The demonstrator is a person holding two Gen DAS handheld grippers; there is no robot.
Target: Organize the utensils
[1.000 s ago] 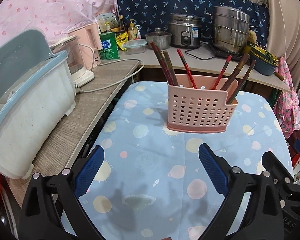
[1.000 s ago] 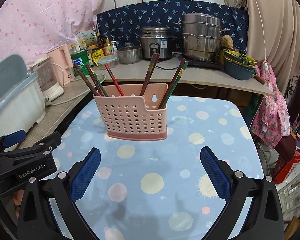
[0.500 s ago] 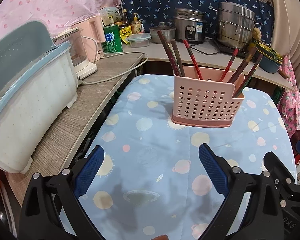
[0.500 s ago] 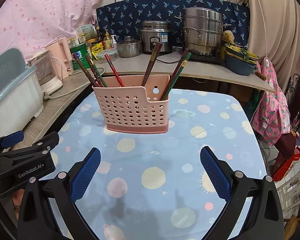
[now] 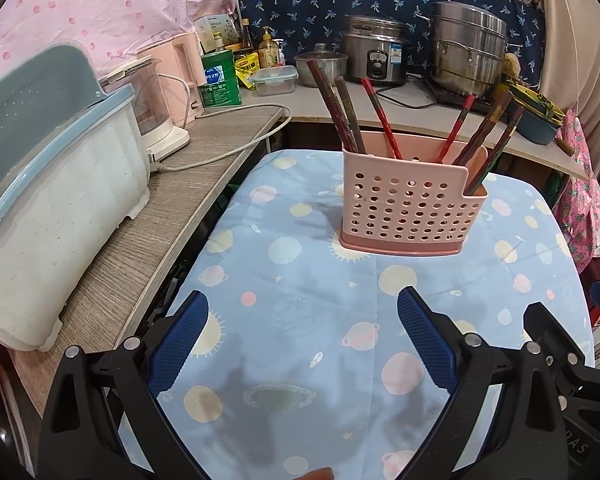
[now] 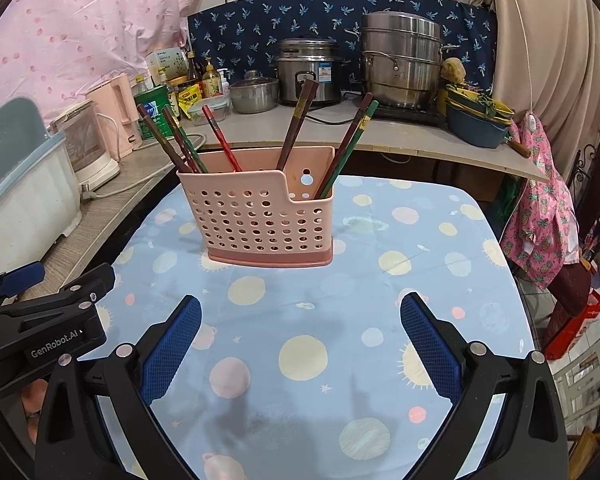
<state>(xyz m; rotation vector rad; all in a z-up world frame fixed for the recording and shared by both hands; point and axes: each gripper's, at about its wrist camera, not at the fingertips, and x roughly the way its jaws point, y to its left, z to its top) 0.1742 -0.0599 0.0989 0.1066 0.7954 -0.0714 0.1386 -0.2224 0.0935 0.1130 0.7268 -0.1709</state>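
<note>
A pink perforated utensil holder [image 5: 412, 208] stands upright on the blue planet-print tablecloth [image 5: 320, 308]. Several red, brown and green chopsticks [image 5: 342, 112] lean in its compartments. It also shows in the right wrist view [image 6: 260, 216] with its chopsticks [image 6: 296, 128]. My left gripper [image 5: 302, 344] is open and empty, low over the cloth, well short of the holder. My right gripper [image 6: 300, 344] is open and empty, also short of the holder. The left gripper's body [image 6: 40, 320] shows at the left of the right wrist view.
A white and blue dish rack [image 5: 48, 184] and a blender [image 5: 156, 116] stand on the wood-grain counter [image 5: 140, 232] to the left. Rice cooker [image 5: 376, 56], steel pots [image 5: 468, 48], bottles and a blue bowl [image 6: 476, 128] line the back counter. Pink cloth [image 6: 540, 208] hangs at the right.
Both grippers have drifted a little, so the holder sits slightly differently in each view. Both stay open and empty. The holder and chopsticks have not moved.
</note>
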